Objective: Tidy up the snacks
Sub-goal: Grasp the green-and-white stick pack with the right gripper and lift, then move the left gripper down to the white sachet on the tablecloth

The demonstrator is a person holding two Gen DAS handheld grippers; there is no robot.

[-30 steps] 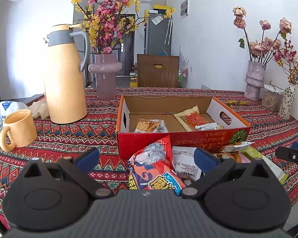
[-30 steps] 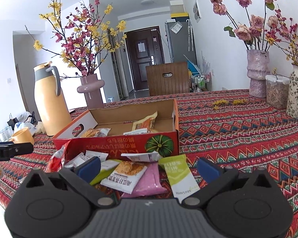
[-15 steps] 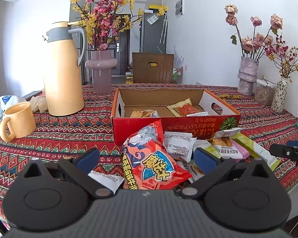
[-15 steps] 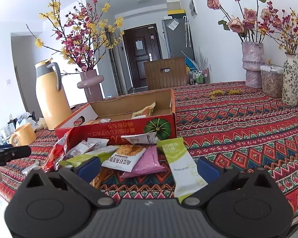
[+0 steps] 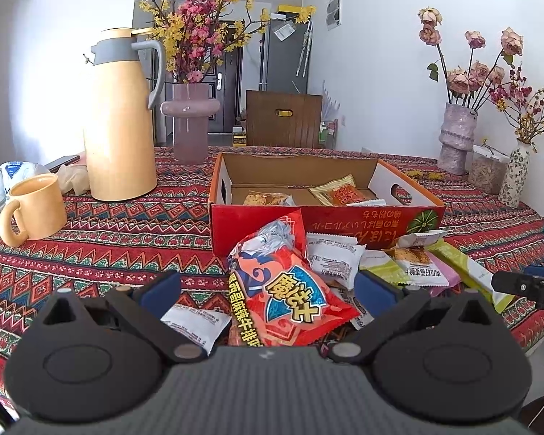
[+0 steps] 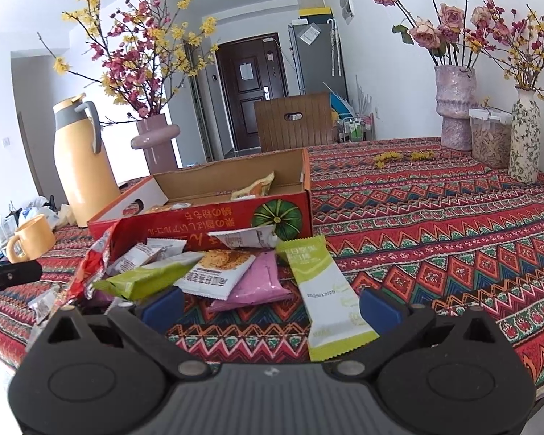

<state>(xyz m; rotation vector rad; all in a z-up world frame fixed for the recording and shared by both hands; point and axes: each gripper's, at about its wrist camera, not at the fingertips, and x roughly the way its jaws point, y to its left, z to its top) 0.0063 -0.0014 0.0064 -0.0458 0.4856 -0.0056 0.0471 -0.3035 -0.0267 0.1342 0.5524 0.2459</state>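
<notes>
Table [image 5: 101, 239]: patterned red cloth; carries everything listed.

Cardboard box [image 5: 322, 217]: open-topped, red front wall, mid-table. A few packets already lie inside; most of the floor is free. Judged destination for the loose snacks.

Snack pile [image 6: 214, 272]: heaped on the cloth against the box's front wall, near the table's front edge. Packets overlap, so lift top items first.

Large red chip bag [image 5: 286, 290]: leans on the box front at the pile's left end, directly ahead of the left gripper [image 5: 268, 288], whose fingers are spread and hold nothing. Puffy and slippery by the look; best pinched at a crimped seam, not across the belly.

Long green-and-white bar [image 6: 330, 297]: at the pile's right end, lying between the released, empty fingers of the right gripper [image 6: 270, 302]. Flat; close across its narrow width, lift clear of the box wall.
</notes>
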